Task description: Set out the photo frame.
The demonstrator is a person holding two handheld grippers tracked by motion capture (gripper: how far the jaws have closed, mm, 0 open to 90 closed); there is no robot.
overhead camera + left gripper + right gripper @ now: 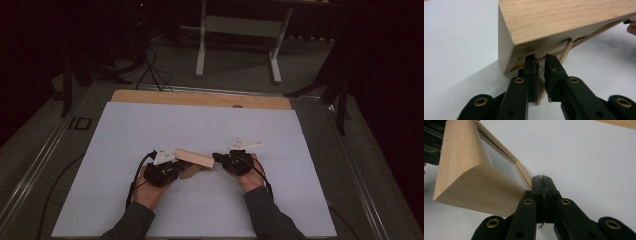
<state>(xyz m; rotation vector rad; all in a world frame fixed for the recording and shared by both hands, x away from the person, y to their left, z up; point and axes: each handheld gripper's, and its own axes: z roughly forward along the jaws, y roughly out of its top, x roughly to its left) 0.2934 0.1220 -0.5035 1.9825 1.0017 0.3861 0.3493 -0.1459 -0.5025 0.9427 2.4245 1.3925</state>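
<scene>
The wooden picture frame hangs tilted just above the white worktop, near its middle, between your hands. Your left gripper pinches the thin stand strut on its back; your right gripper clamps the frame's right corner, jaws clenched.

No readable text, label, brand or number on wooden frame or white sheet.

High view: above person's side, facing forward-down, far, whole white table sheet. Left gripper view: close, looking up at wooden picture frame underside. Right gripper view: close, opposite end. Frame shared by all.
</scene>
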